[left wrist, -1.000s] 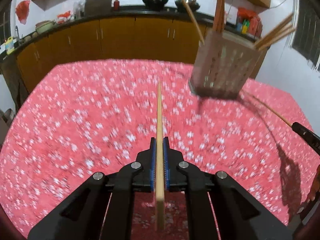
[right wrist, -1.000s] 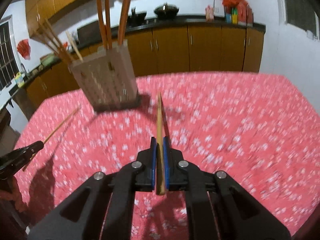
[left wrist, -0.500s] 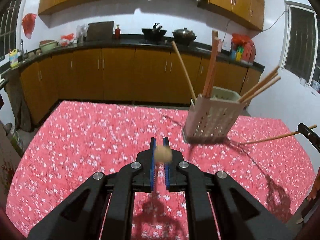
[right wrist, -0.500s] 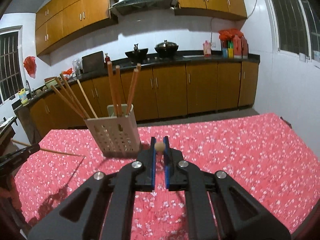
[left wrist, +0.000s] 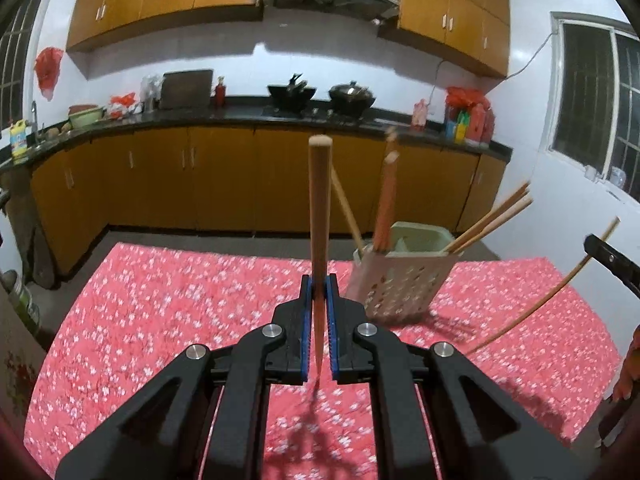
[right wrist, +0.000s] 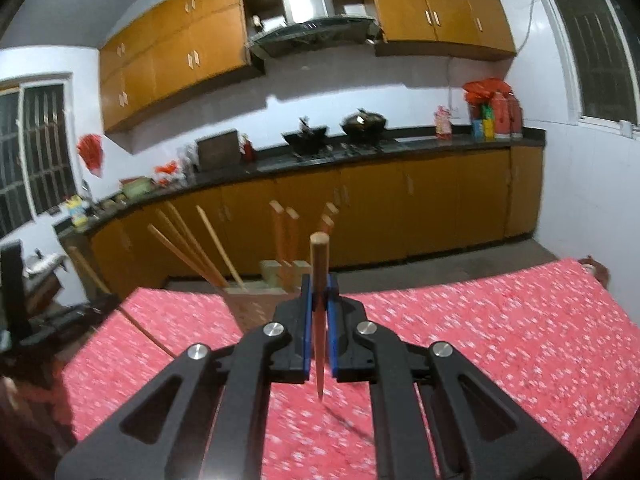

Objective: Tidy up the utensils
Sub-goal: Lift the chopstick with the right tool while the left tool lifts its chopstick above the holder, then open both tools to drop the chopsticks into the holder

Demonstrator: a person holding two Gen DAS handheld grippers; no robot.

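The left gripper (left wrist: 319, 300) is closed on a wooden chopstick (left wrist: 319, 216), its blue pads pressed against the stick on both sides; the chopstick stands nearly upright between them, thick blunt end up, thin tip poking out below the jaws above the red flowered cloth that covers the surface (left wrist: 168, 304). The right gripper (right wrist: 319, 300) is closed the same way on a second chopstick (right wrist: 319, 268) — blunt end up, pointed tip hanging below the pads, clear of the cloth. In the left wrist view the right gripper's dark tip shows at the right edge, with its chopstick slanting down from it toward the surface. In the right wrist view the left gripper is a dark blurred shape at the left edge, its chopstick running down on a slant beside it. A pale perforated utensil holder (left wrist: 400, 280) stands on the surface, ahead and to the right of the left gripper, apart from both. It already carries several chopsticks (left wrist: 490, 216) that lean out to the sides, plus a few reddish ones standing straighter. From the right wrist the holder (right wrist: 256, 300) lies just behind the gripper's fingers and a little to the left, partly hidden by them — its contents blurred. Beyond the surface runs a dark kitchen counter (left wrist: 224, 120) over wooden cabinets, with two black woks (left wrist: 322, 96) on it.
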